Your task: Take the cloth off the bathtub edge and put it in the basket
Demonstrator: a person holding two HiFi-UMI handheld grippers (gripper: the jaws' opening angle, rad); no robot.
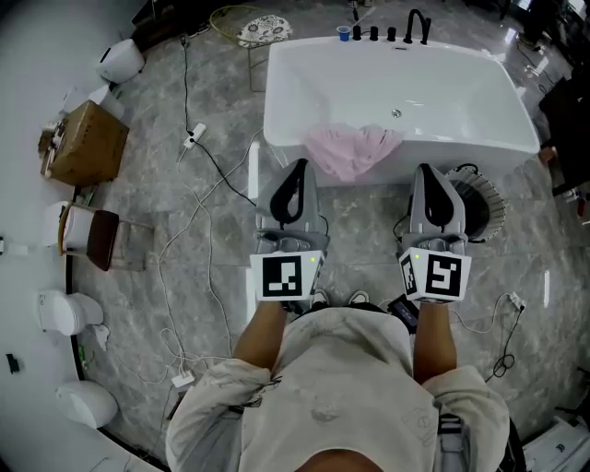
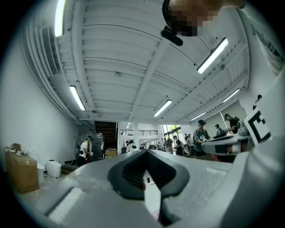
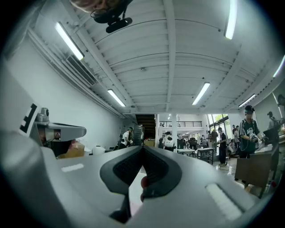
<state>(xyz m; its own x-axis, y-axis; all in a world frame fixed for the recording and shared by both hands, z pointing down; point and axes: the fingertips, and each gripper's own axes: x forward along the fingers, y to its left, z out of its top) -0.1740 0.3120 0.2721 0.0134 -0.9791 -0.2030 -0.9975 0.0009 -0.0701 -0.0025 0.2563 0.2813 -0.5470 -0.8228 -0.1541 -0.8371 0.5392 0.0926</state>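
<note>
A pink cloth hangs crumpled over the near edge of the white bathtub. A round dark basket stands on the floor just in front of the tub, partly hidden behind my right gripper. My left gripper is held upright a little short of the cloth's left part, jaws shut and empty. The right gripper stands to the right of the cloth, above the basket's left side, also shut and empty. Both gripper views look up at the ceiling: left gripper and right gripper each show their tips meeting.
Black taps and a blue cup sit at the tub's far end. A small patterned table stands behind the tub. A cardboard box, white canisters and loose cables lie on the marble floor at left.
</note>
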